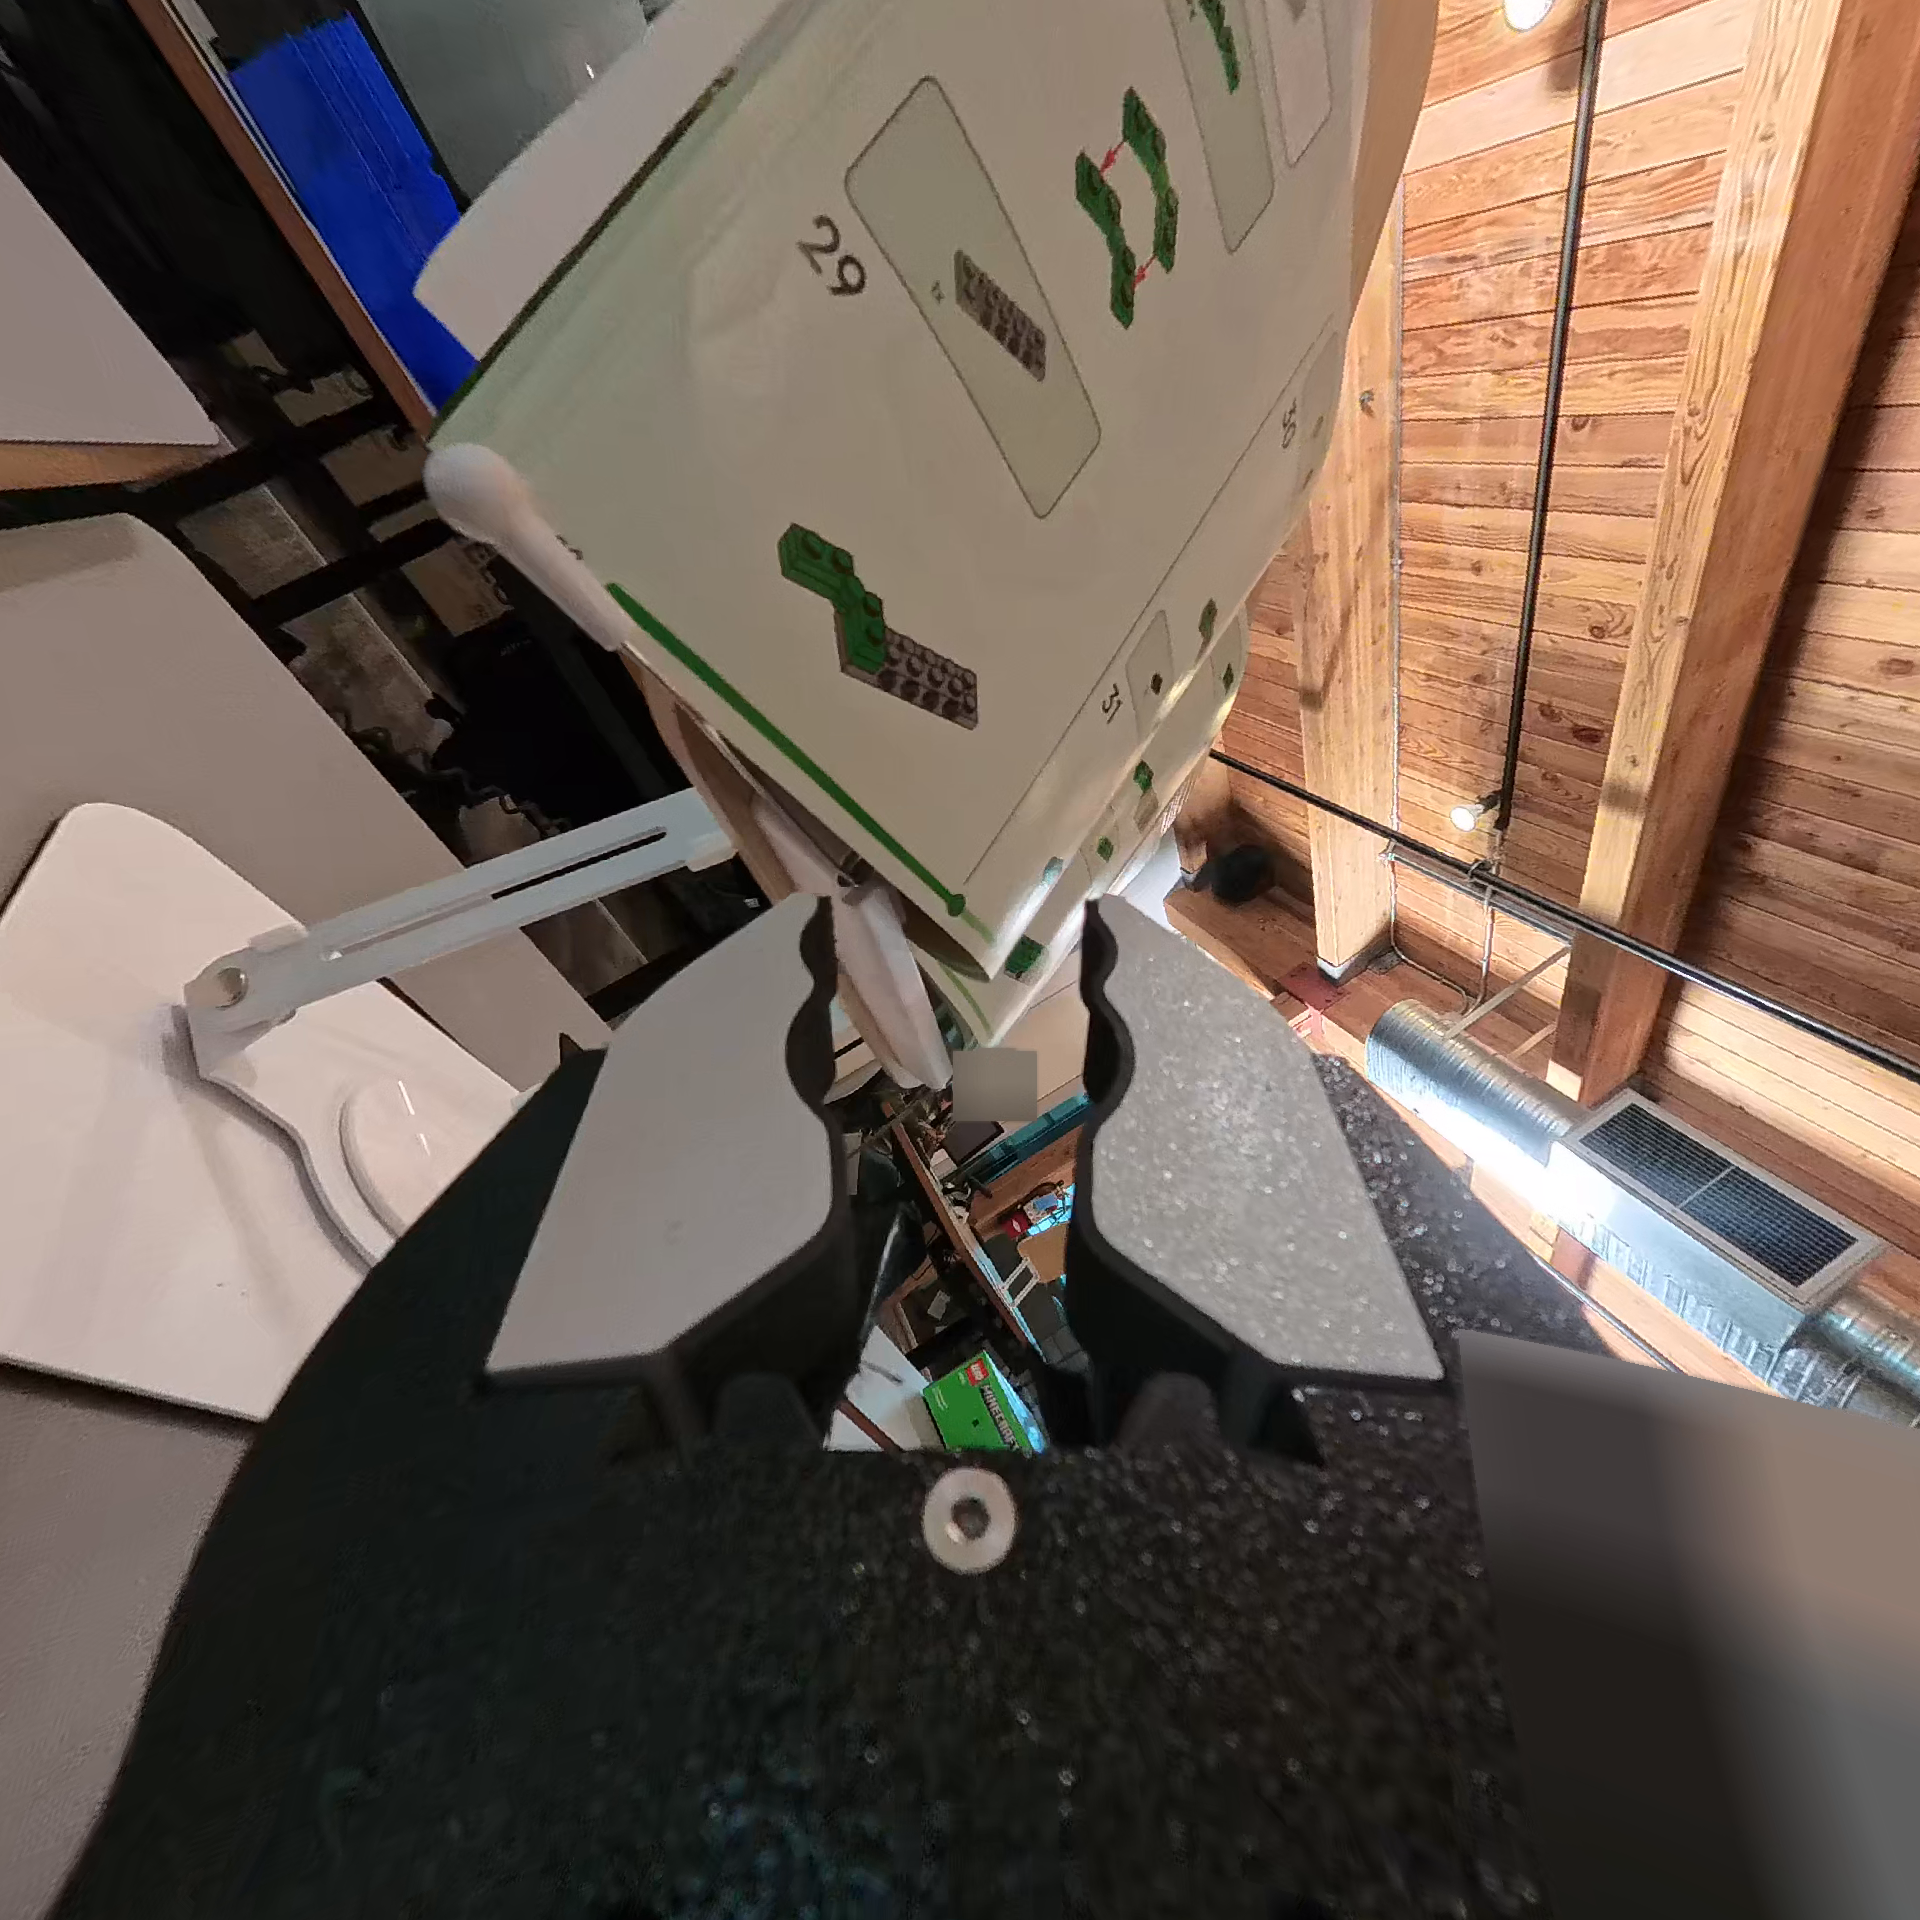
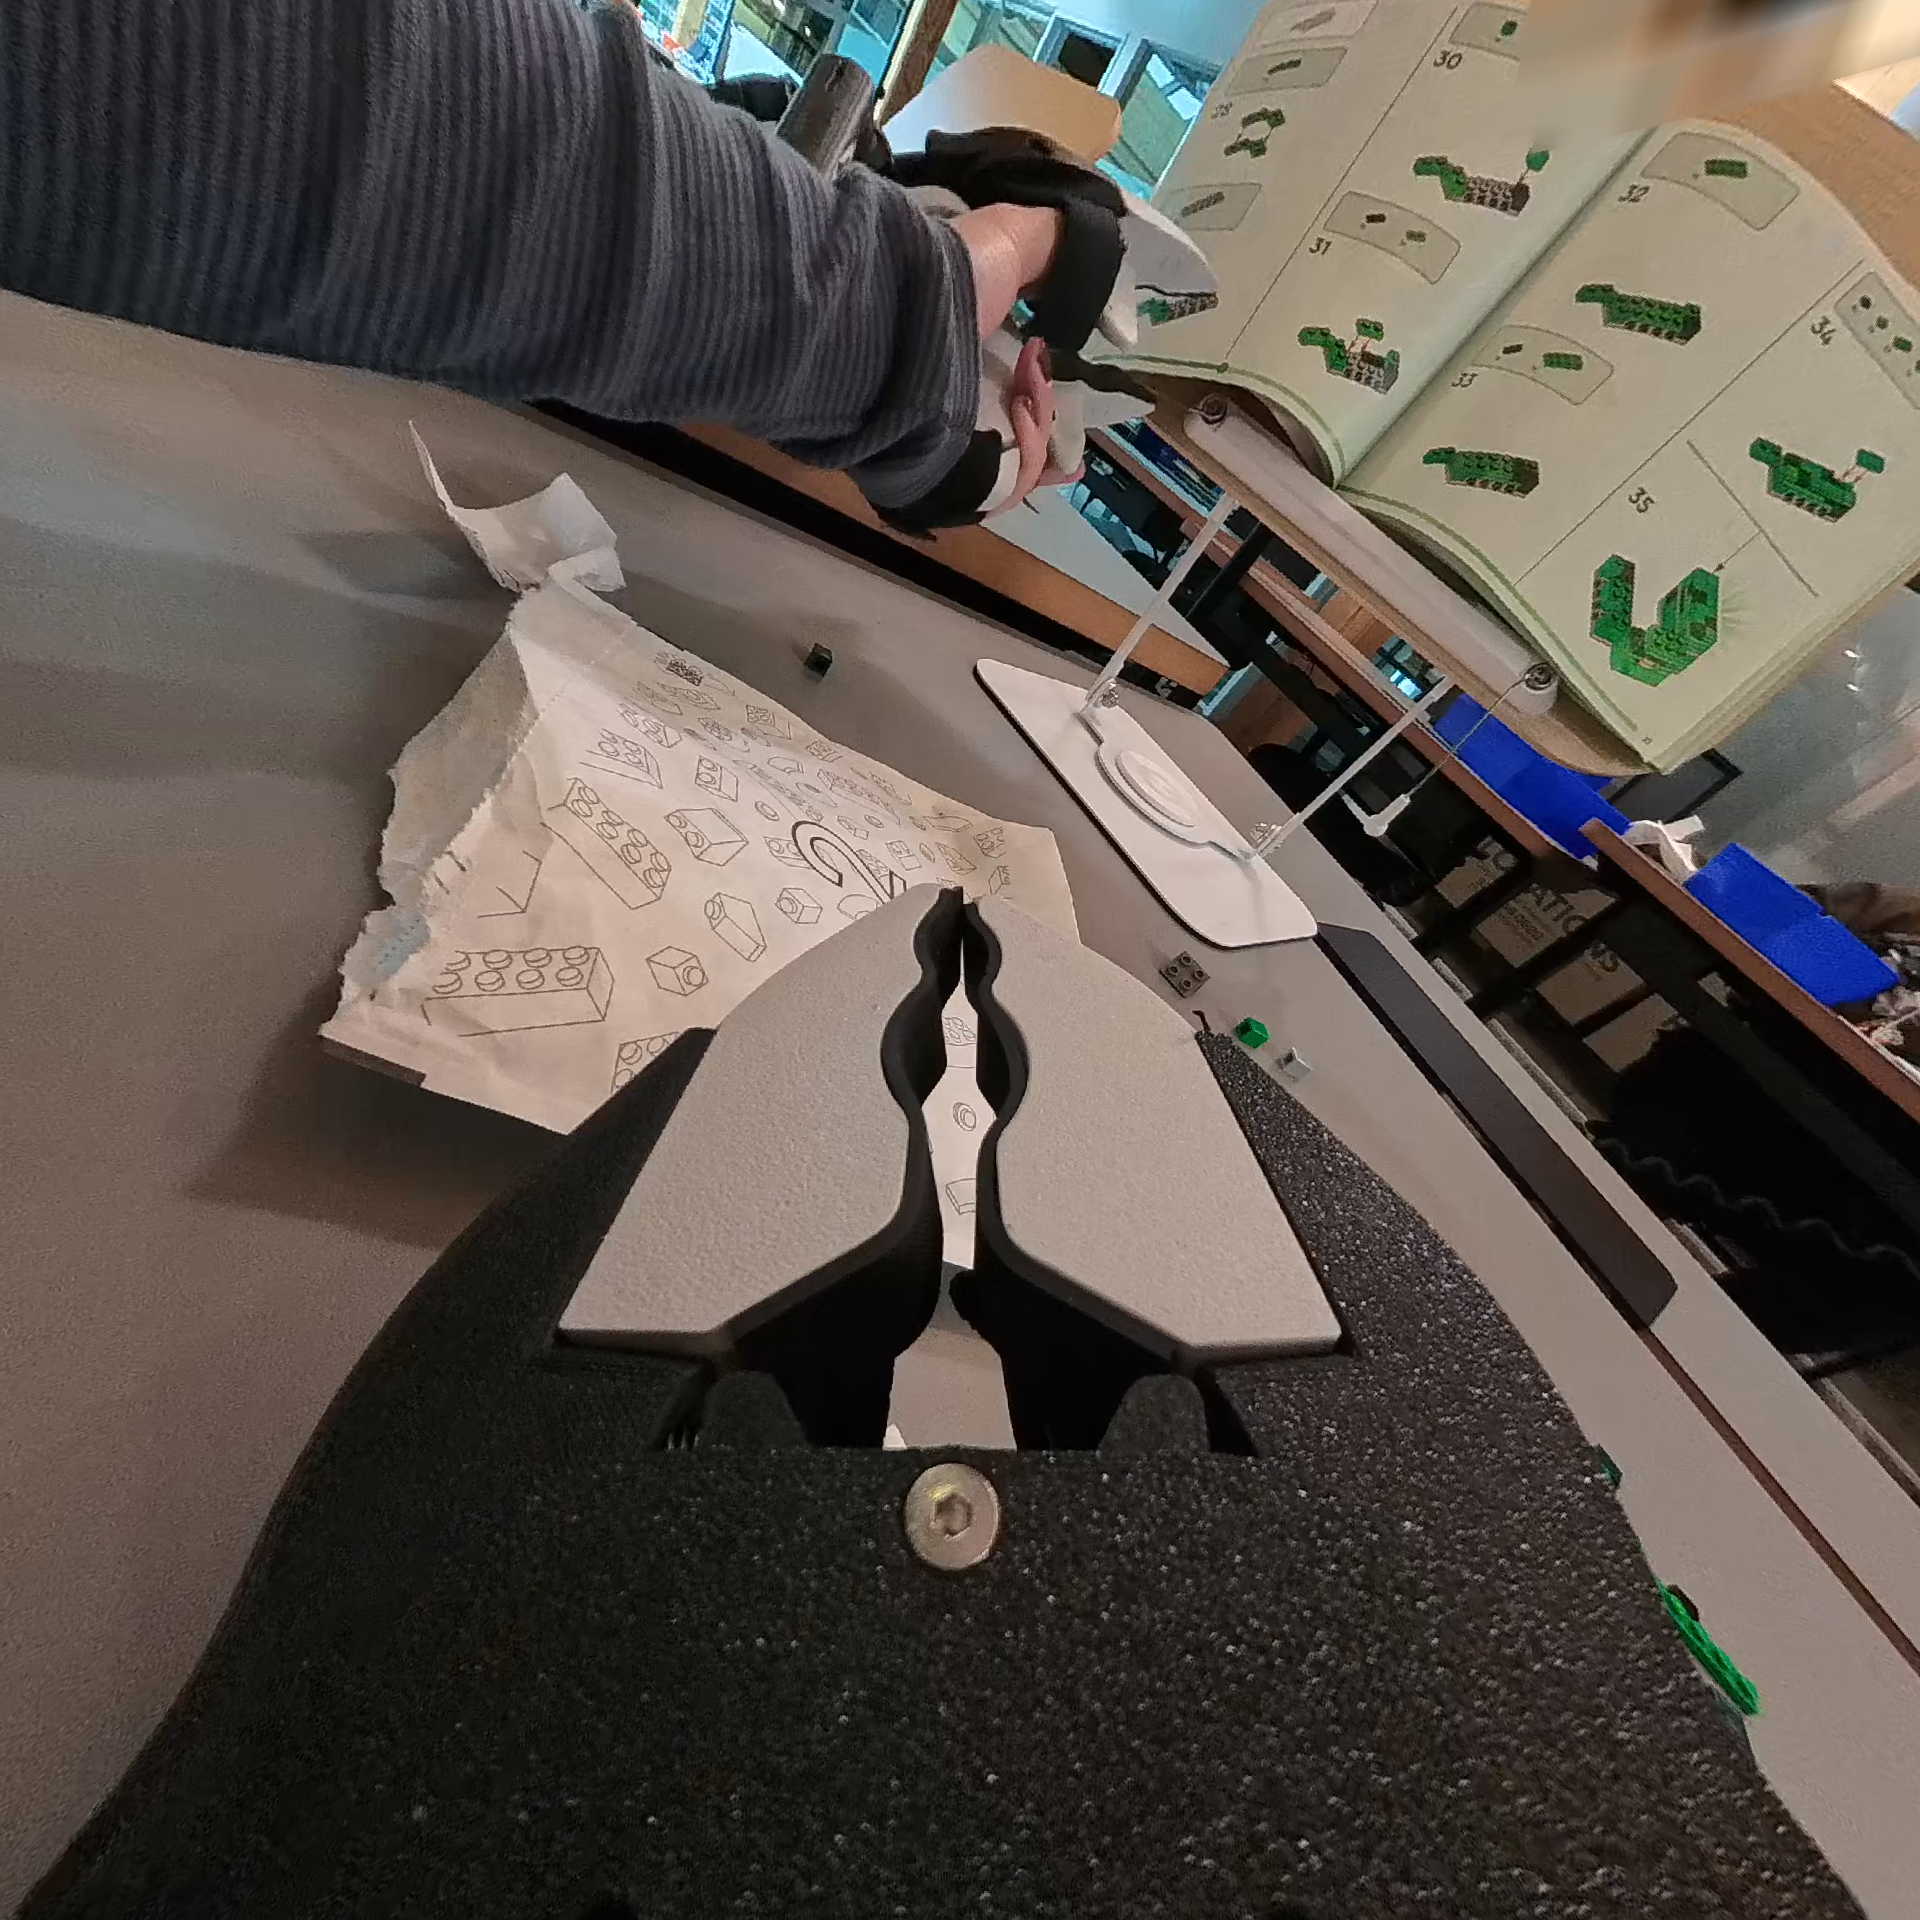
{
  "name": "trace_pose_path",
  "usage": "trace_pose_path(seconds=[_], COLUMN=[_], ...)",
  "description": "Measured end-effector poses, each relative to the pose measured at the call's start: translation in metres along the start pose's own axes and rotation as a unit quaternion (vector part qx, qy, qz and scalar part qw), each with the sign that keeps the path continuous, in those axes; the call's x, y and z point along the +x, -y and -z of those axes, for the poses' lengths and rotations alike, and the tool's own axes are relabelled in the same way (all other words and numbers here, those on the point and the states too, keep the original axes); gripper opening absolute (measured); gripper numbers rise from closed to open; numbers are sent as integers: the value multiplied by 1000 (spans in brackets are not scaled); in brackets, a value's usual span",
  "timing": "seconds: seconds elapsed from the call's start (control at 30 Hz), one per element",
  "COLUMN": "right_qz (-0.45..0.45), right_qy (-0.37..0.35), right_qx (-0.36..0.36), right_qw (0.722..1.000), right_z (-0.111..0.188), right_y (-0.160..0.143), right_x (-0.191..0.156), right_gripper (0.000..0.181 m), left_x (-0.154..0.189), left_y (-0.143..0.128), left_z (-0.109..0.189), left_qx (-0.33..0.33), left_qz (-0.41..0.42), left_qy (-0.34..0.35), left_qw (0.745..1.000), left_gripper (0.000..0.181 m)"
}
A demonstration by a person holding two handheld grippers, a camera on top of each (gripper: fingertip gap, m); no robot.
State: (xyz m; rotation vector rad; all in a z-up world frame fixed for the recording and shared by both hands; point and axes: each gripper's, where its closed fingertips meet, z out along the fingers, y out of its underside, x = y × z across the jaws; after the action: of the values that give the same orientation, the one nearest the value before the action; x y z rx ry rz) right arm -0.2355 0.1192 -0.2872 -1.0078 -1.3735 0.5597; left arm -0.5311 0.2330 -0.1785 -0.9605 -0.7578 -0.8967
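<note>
- Right gripper [image 2: 961, 914] hangs low over the grey table [image 2: 156, 1039], its jaws pinched together at the tips with nothing between them; matte grey fingers [image 2: 769, 1174] with wavy black inner edges.
- Just past those tips lies a torn paper bag [image 2: 623, 831], flat, white, ragged along its left edge, printed with outlined bricks.
- To the right sit small bricks: a dark grey studded one [image 2: 1184, 974], then a green one [image 2: 1252, 1032].
- Farther on, a tiny dark brick [image 2: 819, 657] sits alone on the table.
- A flat white stand base [image 2: 1236, 894] rests near the table's edge, thin struts rising from it.
- Left gripper [image 1: 951, 925] is raised at the booklet [image 1: 852, 499], jaws open; the page's lower corner sits right at the gap, contact unclear.
- The booklet is glossy, pale, curling open on the stand [image 1: 436, 914], showing green brick diagrams.
- A ribbed grey sleeve [image 2: 468, 208] reaches toward it.
- Beyond, a knotty wooden plank wall [image 1: 1662, 520] and a ribbed silver duct [image 1: 1455, 1070].
</note>
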Motion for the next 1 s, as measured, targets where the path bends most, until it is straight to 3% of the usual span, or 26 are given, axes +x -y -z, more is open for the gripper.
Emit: trace_pose_path(seconds=[0.53,0.7,0.9,1.0], right_qz=[1,0,1,3], right_qy=[1,0,0,0], right_qx=[0,0,0,-1], right_qw=[1000,1000,1000,1000], right_z=[0,0,0,0], right_y=[0,0,0,0], right_x=[0,0,0,-1], right_gripper=[0,0,0,0], left_x=[9,14,52,72], left_y=[5,-13,-47,-74], left_z=[2,18,64,96], left_qx=[-3,-43,-121,-199], left_qz=[-17,-109,-332,-472], left_qy=[-7,31,33,8], left_qw=[1000,993,935,859], left_gripper=[42,40,37,40])
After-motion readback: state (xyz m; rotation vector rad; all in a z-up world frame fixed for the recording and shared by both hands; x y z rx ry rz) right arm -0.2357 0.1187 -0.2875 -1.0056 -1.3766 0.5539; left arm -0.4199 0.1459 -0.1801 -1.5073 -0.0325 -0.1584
